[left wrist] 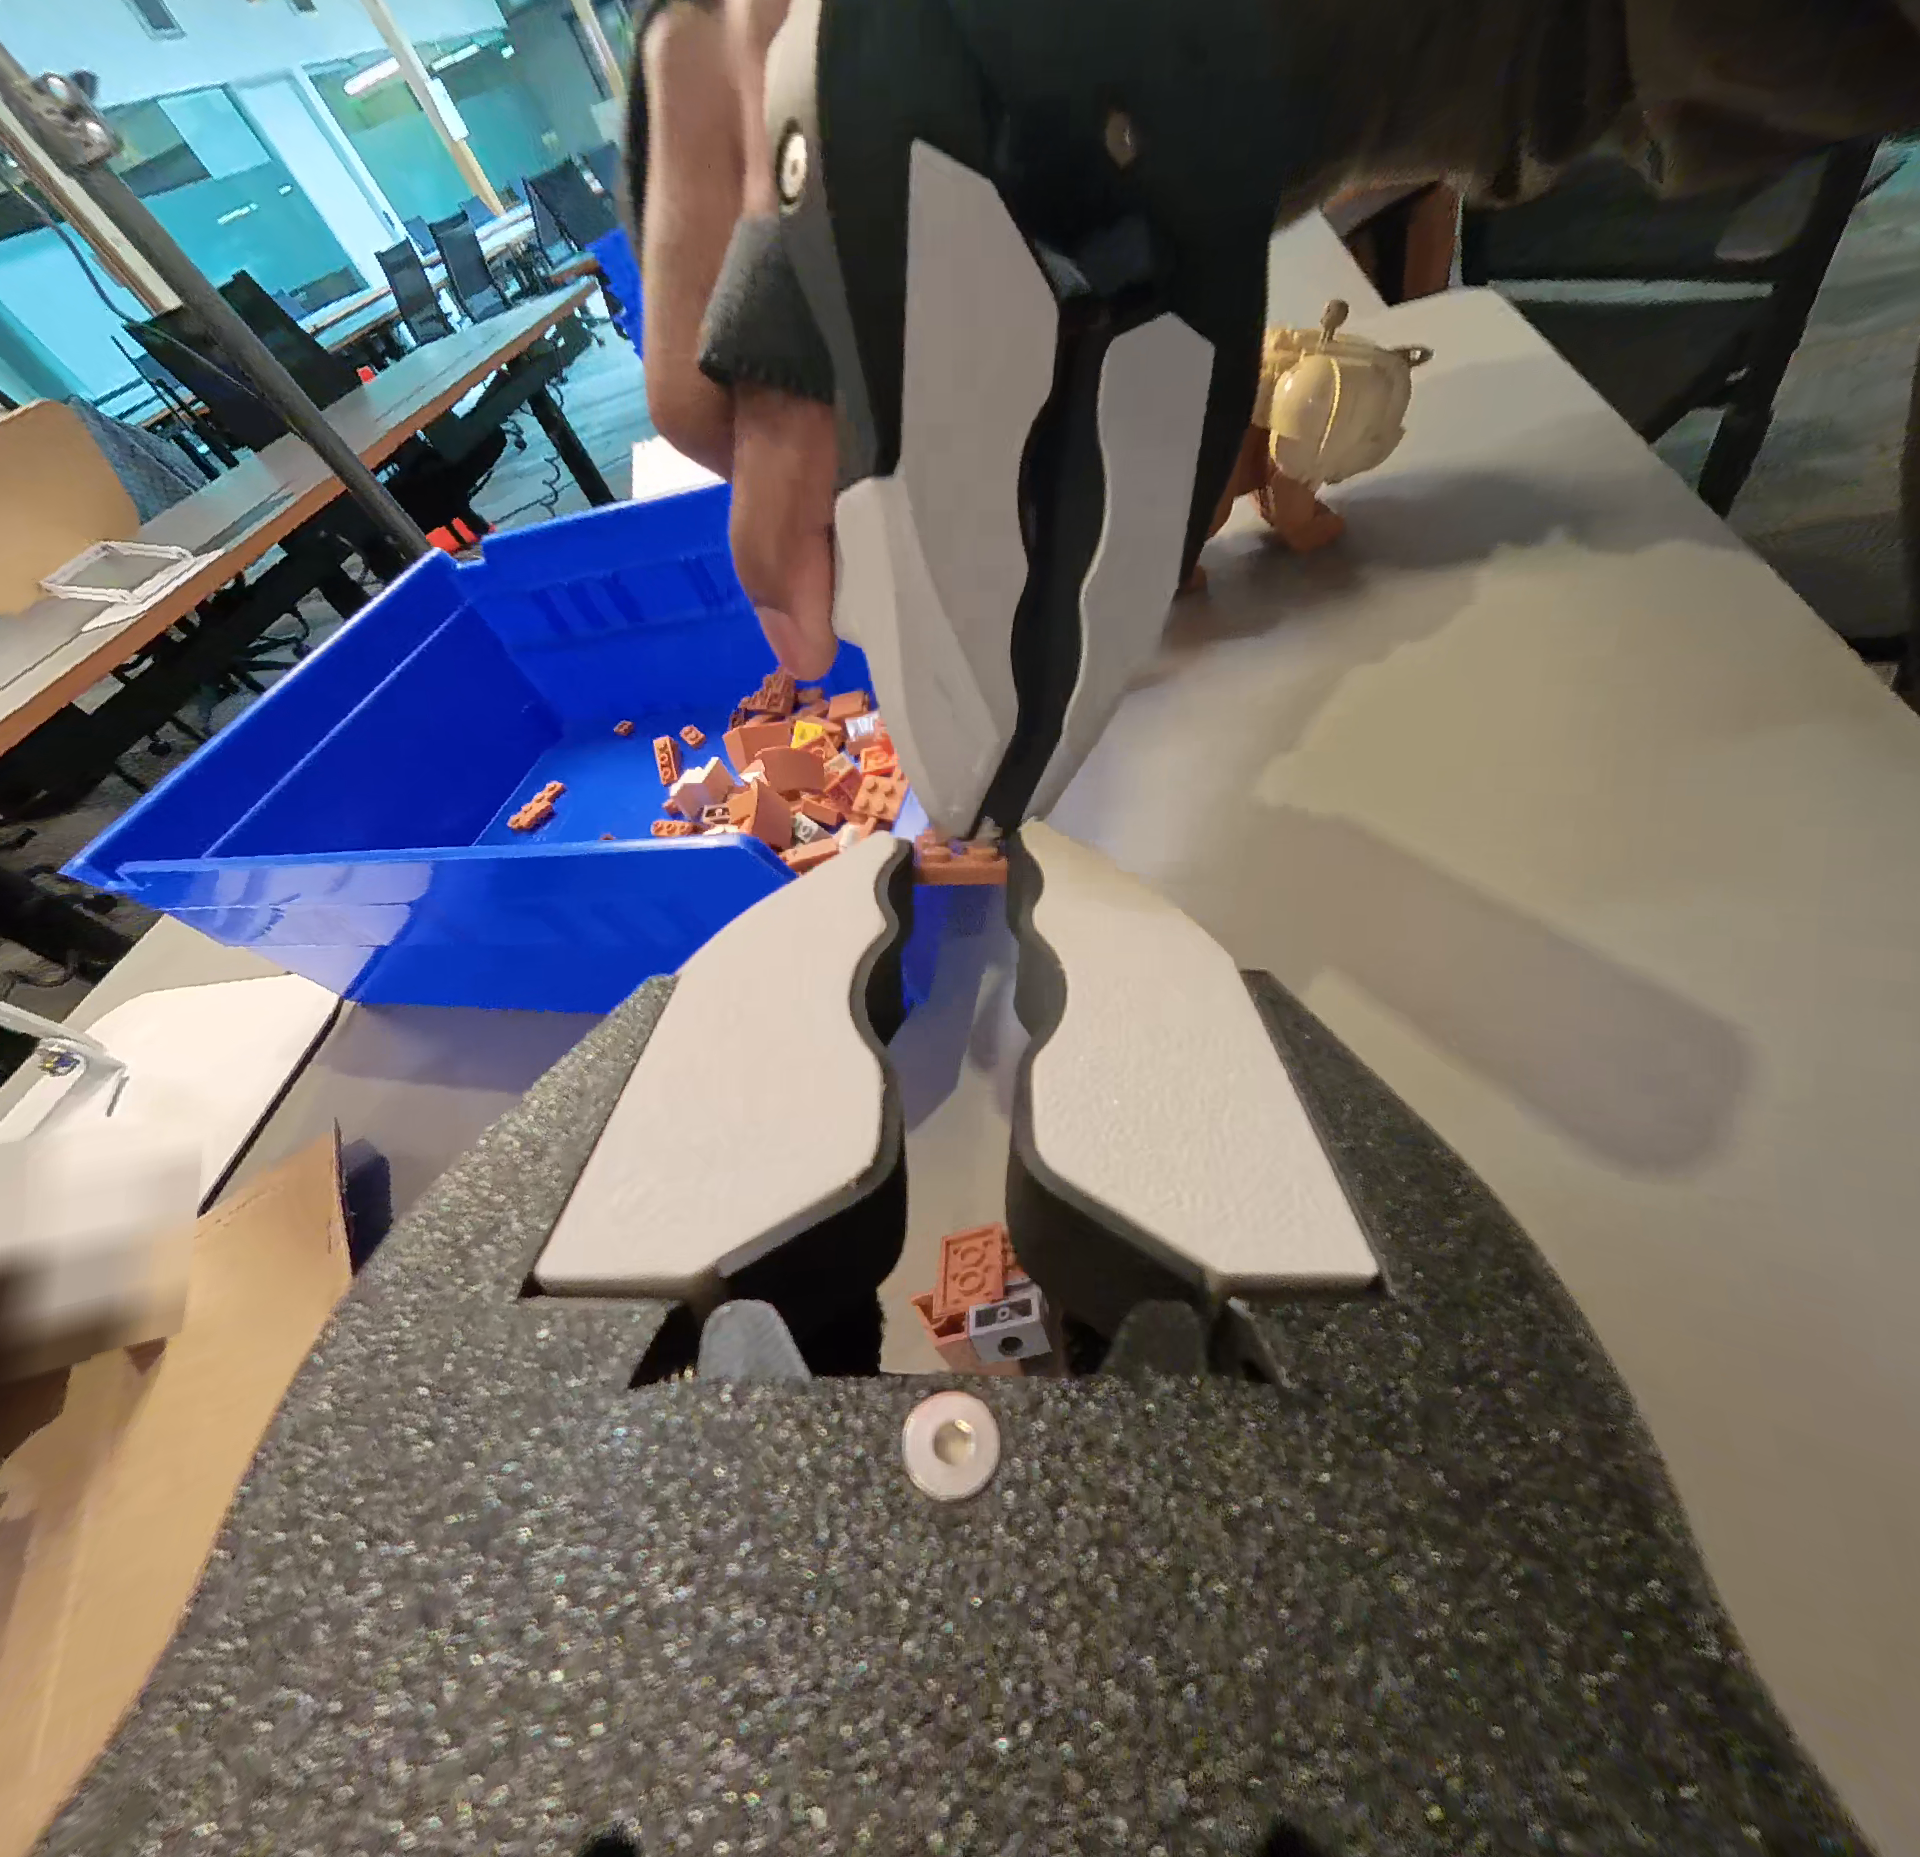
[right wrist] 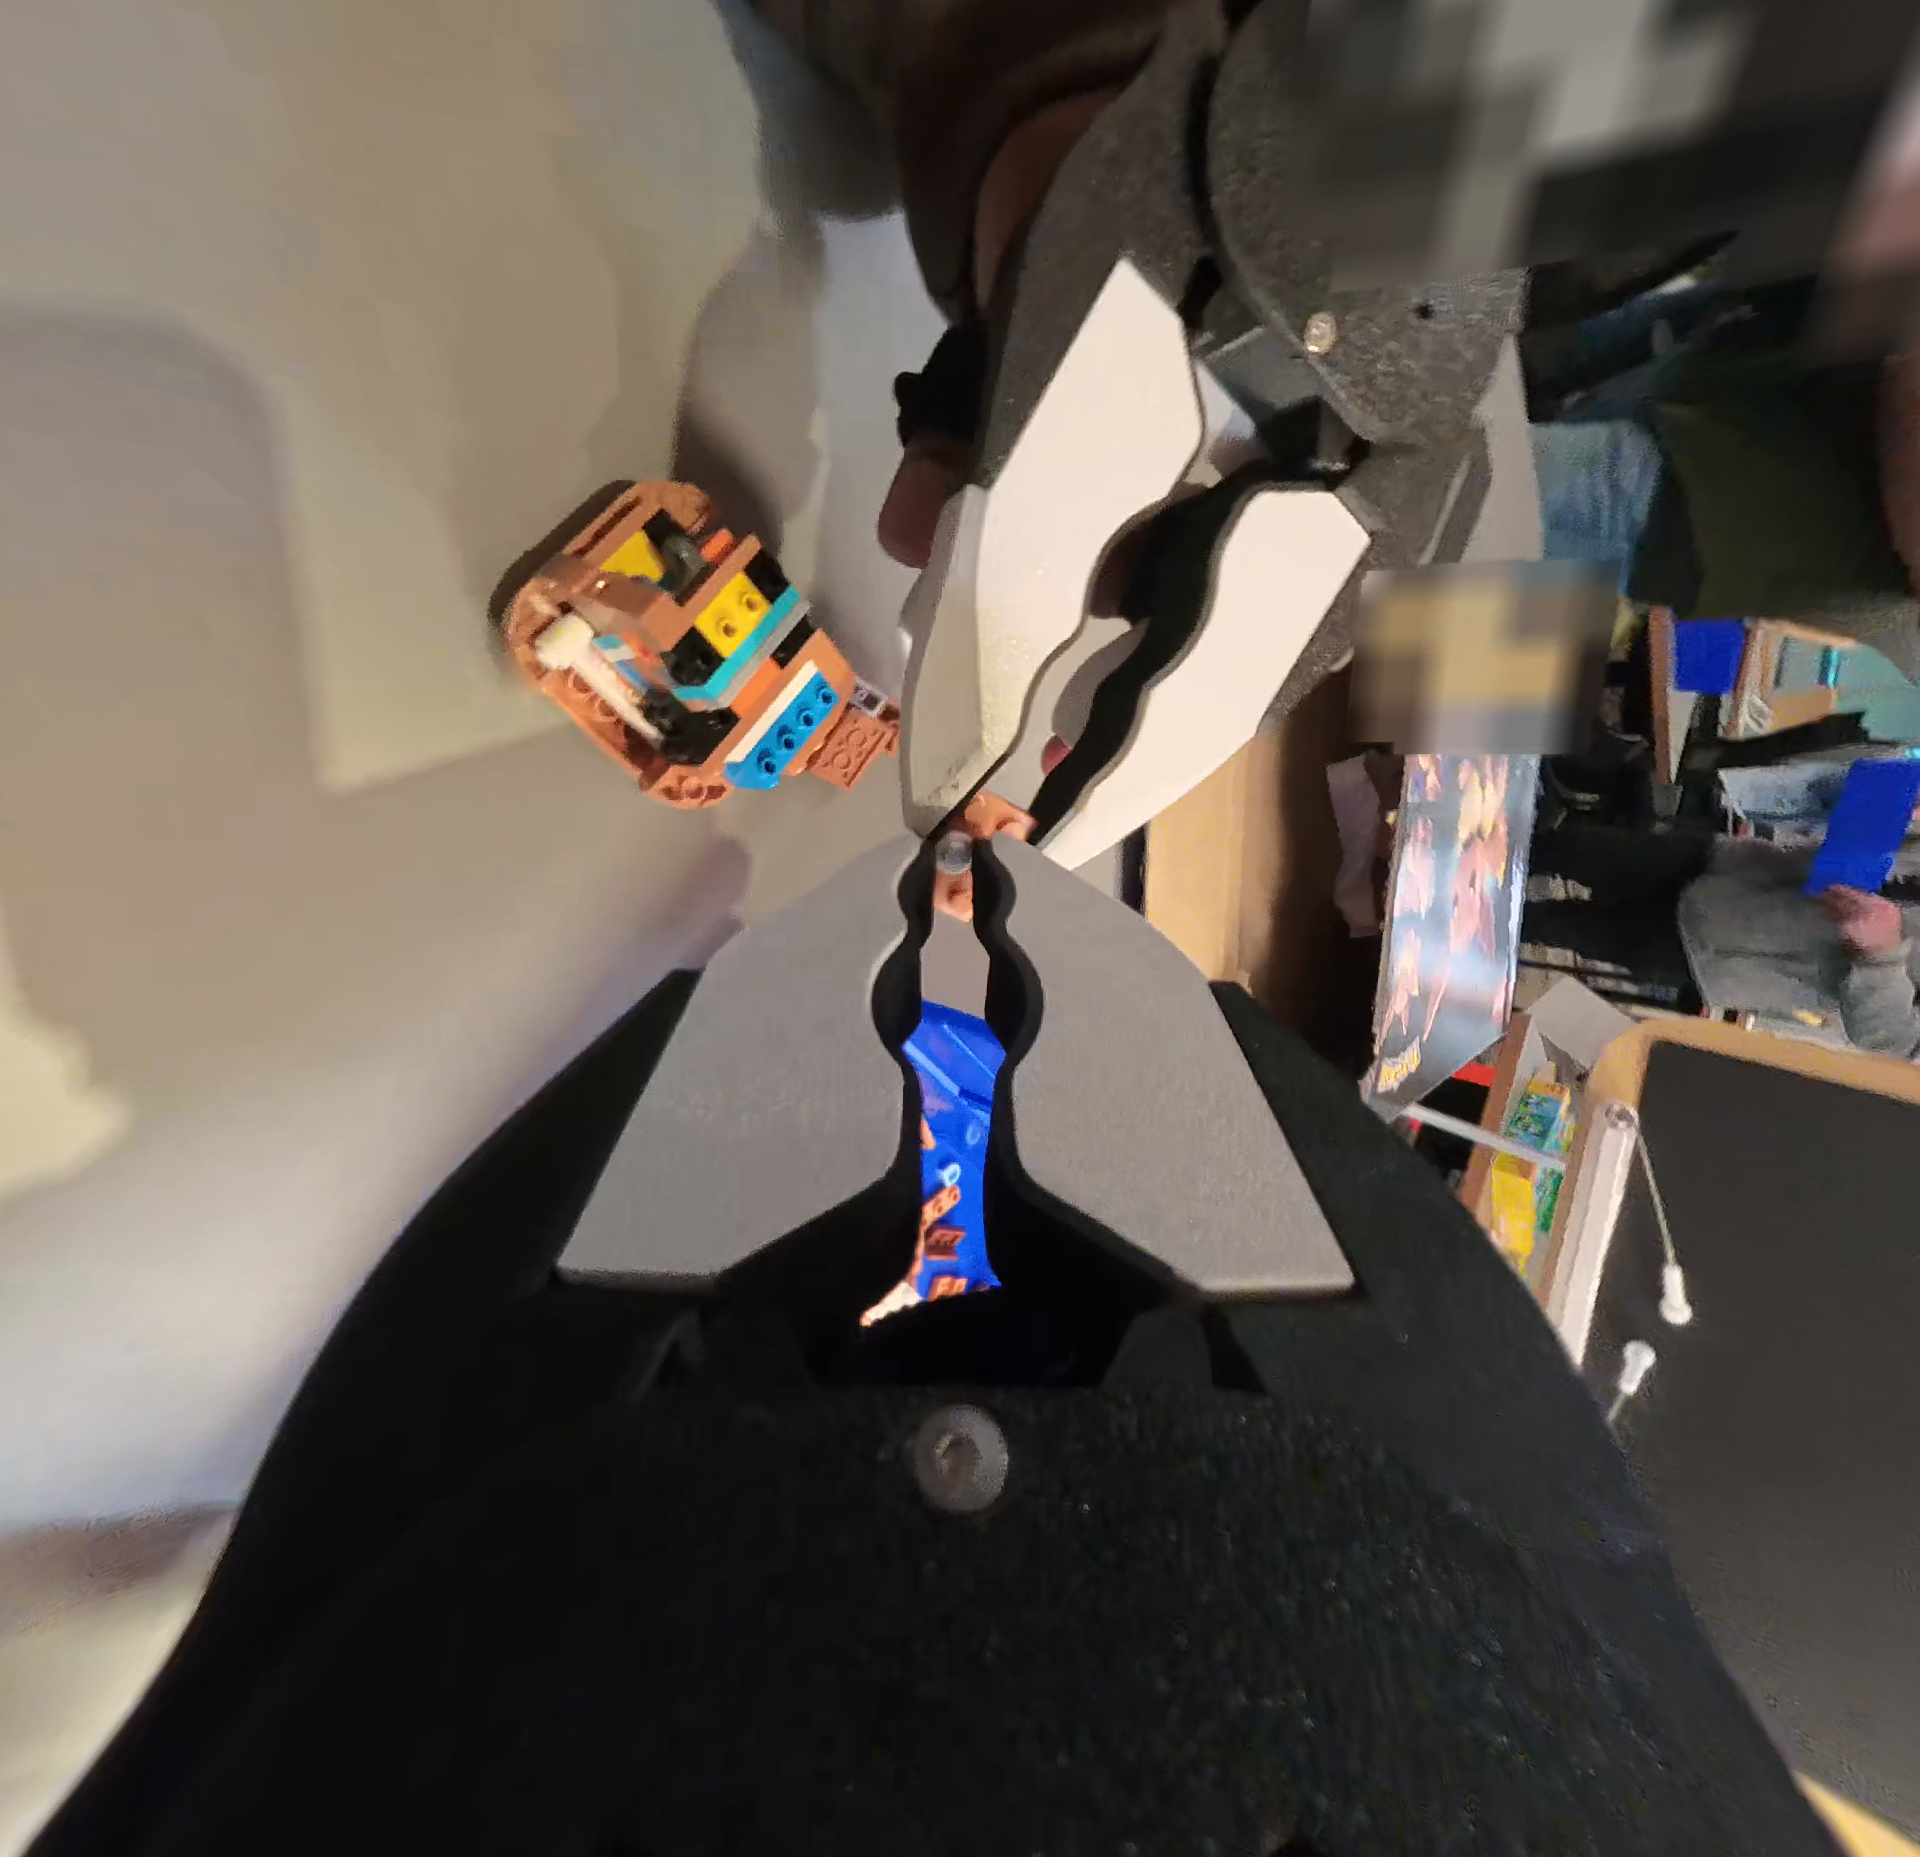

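1. Rows of dark office chairs [left wrist: 281,337] and long desks fill the background on my far left, behind glass walls.
2. Nearer, a blue bin [left wrist: 416,768] sits on the pale grey worktop [left wrist: 1507,820], tilted in my wide-angle view, with a heap of reddish-brown bricks [left wrist: 800,768] piled in its right corner.
3. At the lower left edge I see a piece of brown cardboard [left wrist: 156,1392], just beside my left claw's body.
4. My left claw [left wrist: 961,857] is clenched on a small brown plate [left wrist: 961,860]; its tips pinch the piece from both sides, above the worktop beside the bin's right end.
5. Under my left claw, between the finger bases, a brown brick and a grey brick [left wrist: 987,1298] lie on the worktop.
6. My right claw [right wrist: 961,857] comes in from above and meets the left one tip to tip. It is clamped on a small brown piece with a pale stud [right wrist: 956,867], which touches the plate that the left claw holds.
7. A person's hand [left wrist: 769,477] grips the right claw's body, with one finger pointing down towards the bin.
8. To the right, well apart from the claws, a small brick model [left wrist: 1320,425] with cream and brown parts stands on the worktop; from my right camera its underside shows yellow, black and blue bricks [right wrist: 696,644].
9. Beyond the worktop's edge in the right camera, colourful boxes [right wrist: 1455,903] stand among clutter.
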A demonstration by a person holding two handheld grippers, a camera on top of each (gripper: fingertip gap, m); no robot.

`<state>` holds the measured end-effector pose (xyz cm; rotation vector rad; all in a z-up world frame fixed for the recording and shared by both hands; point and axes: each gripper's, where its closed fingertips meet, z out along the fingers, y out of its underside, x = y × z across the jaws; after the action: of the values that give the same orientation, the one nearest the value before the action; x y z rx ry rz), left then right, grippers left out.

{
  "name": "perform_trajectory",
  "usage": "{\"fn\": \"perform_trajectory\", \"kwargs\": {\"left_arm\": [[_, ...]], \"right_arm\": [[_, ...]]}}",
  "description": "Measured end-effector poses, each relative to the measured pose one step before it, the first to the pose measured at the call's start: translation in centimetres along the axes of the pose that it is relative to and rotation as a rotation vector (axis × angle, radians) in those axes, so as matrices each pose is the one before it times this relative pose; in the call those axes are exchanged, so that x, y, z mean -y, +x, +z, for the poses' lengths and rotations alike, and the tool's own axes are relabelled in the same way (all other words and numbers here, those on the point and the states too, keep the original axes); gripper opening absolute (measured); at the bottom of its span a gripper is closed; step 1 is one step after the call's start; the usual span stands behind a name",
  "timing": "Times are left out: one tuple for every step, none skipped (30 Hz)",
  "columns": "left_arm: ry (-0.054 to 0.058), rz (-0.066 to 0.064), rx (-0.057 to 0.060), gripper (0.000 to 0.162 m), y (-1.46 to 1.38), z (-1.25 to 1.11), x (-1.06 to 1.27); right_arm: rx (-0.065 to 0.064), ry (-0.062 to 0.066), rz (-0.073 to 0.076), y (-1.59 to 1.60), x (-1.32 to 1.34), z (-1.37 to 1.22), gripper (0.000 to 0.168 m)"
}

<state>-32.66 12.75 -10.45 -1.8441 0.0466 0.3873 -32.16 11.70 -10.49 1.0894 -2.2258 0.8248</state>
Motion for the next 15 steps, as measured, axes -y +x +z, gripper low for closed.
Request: {"fn": "perform_trajectory", "kwargs": {"left_arm": [[0.0179, -0.0146, -0.0018, 0.017, -0.055, -0.07, 0.211], [0.0176, -0.0147, -0.0016, 0.017, -0.043, -0.044, 0.182], [0.0177, -0.0146, -0.0017, 0.017, -0.056, -0.026, 0.168], [0.015, -0.0144, -0.0062, 0.017, 0.023, -0.007, 0.132], [0.0107, -0.0114, -0.0046, 0.017, 0.025, 0.026, 0.082], [0.0063, -0.0065, -0.003, 0.017, 0.041, 0.033, 0.028], [0.0024, 0.0001, -0.0013, 0.016, 0.053, 0.034, 0.021], [-0.0015, 0.0062, -0.0014, 0.016, 0.075, 0.032, -0.011], [-0.0036, 0.0088, -0.0016, 0.017, 0.098, 0.035, -0.004], [-0.0041, 0.0083, -0.0017, 0.017, 0.094, 0.043, -0.008], [-0.0029, 0.0084, 0.0014, 0.017, 0.056, 0.028, 0.015], [-0.0069, 0.0086, 0.0002, 0.017, 0.063, 0.028, -0.02], [-0.0156, 0.013, -0.0016, 0.017, 0.114, 0.066, -0.115], [-0.0214, 0.0201, 0.008, 0.017, 0.008, 0.08, -0.214], [-0.0212, 0.0205, 0.0065, 0.017, 0.019, 0.06, -0.239]], "right_arm": [[-0.0223, 0.0157, 0.0316, 0.161, 0.064, -0.183, 0.006], [-0.0207, 0.0152, 0.0329, 0.138, 0.046, -0.155, 0.005], [-0.0168, 0.0153, 0.0334, 0.097, 0.049, -0.138, 0.005], [-0.0114, 0.0137, 0.0327, 0.042, 0.049, -0.106, 0.005], [-0.0068, 0.0108, 0.0306, -0.013, 0.016, -0.08, 0.005], [-0.0048, 0.0095, 0.0251, -0.04, 0.015, -0.049, 0.005], [-0.0034, 0.0091, 0.0192, -0.063, 0.01, -0.042, 0.005], [0.0005, 0.0089, 0.0166, -0.088, 0.031, -0.036, 0.004], [0.0052, 0.0081, 0.0158, -0.101, 0.021, -0.034, 0.004], [0.0075, 0.0061, 0.0108, -0.079, 0.029, -0.038, 0.004], [0.0071, 0.0026, -0.0013, -0.077, 0.018, -0.024, 0.004], [0.008, -0.003, -0.0208, -0.132, -0.011, 0.022, 0.004], [0.0066, -0.0135, -0.041, -0.156, -0.086, 0.098, 0.005], [0.0041, -0.023, -0.0488, -0.15, -0.15, 0.163, 0.005], [0.0071, -0.0247, -0.0455, -0.163, -0.13, 0.184, 0.005]]}}
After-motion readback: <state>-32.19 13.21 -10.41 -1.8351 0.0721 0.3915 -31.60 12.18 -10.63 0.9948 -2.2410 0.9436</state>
